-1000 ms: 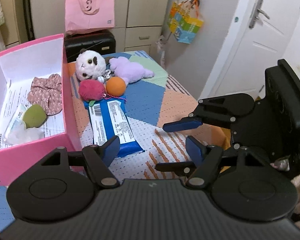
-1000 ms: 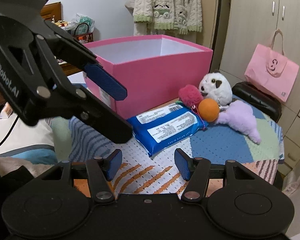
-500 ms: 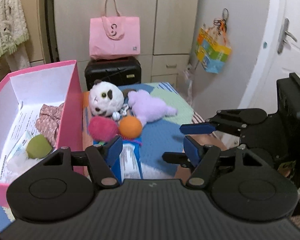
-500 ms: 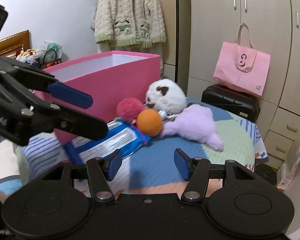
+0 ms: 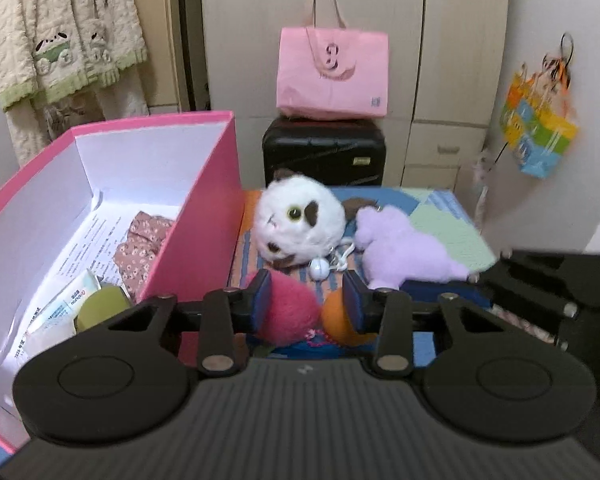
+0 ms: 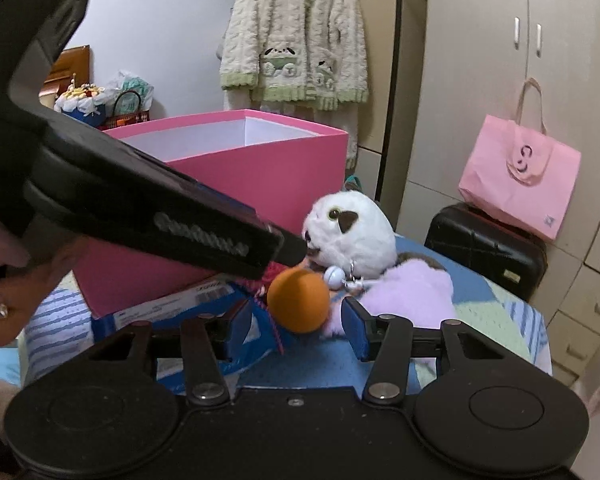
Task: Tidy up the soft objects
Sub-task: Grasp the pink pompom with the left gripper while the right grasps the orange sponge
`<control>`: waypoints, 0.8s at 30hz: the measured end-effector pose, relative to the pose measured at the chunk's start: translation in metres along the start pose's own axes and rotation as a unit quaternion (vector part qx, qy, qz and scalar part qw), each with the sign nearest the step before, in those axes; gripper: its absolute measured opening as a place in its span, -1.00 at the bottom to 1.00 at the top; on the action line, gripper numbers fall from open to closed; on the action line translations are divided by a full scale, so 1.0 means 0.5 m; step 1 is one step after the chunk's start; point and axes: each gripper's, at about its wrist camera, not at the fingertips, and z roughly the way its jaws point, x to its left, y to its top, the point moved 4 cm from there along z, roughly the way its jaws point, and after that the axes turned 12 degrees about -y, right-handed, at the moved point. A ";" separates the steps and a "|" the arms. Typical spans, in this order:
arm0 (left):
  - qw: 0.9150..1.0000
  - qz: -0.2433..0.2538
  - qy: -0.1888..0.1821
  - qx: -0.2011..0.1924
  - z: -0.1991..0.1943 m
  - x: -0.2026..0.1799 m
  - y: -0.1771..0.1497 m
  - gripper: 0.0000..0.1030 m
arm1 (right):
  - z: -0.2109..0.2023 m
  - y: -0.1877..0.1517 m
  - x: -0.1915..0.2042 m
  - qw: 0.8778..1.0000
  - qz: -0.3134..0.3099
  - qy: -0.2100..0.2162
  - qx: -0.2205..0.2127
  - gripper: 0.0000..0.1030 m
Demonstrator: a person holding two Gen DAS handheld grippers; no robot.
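On the patchwork table a pink pom-pom [image 5: 290, 312] and an orange ball [image 5: 336, 322] lie between the open jaws of my left gripper [image 5: 306, 304]. Behind them are a white plush head [image 5: 300, 224] and a purple plush [image 5: 404, 250]. The pink box [image 5: 196, 200] at left holds floral cloth [image 5: 140, 240], a green sponge [image 5: 102, 306] and packets. My right gripper [image 6: 296, 322] is open, with the orange ball [image 6: 298, 300] between its fingertips. The white plush [image 6: 352, 236], purple plush [image 6: 412, 296] and blue wipes pack [image 6: 172, 316] show there too.
The left gripper's body [image 6: 148, 216] crosses the right wrist view above the pink box [image 6: 260, 176]. The right gripper [image 5: 548, 288] sits at right in the left wrist view. A black suitcase [image 5: 324, 152] with a pink bag [image 5: 332, 76] stands behind the table.
Both grippers have moved forward toward the toys. The pom-pom and orange ball now sit between the left jaws, and the orange ball between the right jaws.
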 end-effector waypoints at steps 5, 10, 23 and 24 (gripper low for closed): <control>1.000 0.012 0.012 0.003 0.007 -0.001 -0.004 -0.24 | 0.028 0.004 0.001 1.000 0.002 0.009 0.002 0.06; 1.000 0.001 0.017 0.006 0.011 0.012 -0.013 -0.22 | 0.042 -0.005 0.002 1.000 -0.001 0.013 0.004 0.06; 0.996 -0.067 -0.049 0.015 0.021 0.015 -0.028 0.44 | 0.046 -0.013 -0.003 1.000 -0.004 0.010 -0.008 -0.19; 0.997 -0.064 -0.049 0.014 0.020 0.012 -0.030 0.44 | 0.042 -0.016 -0.008 1.000 0.005 0.010 -0.007 -0.19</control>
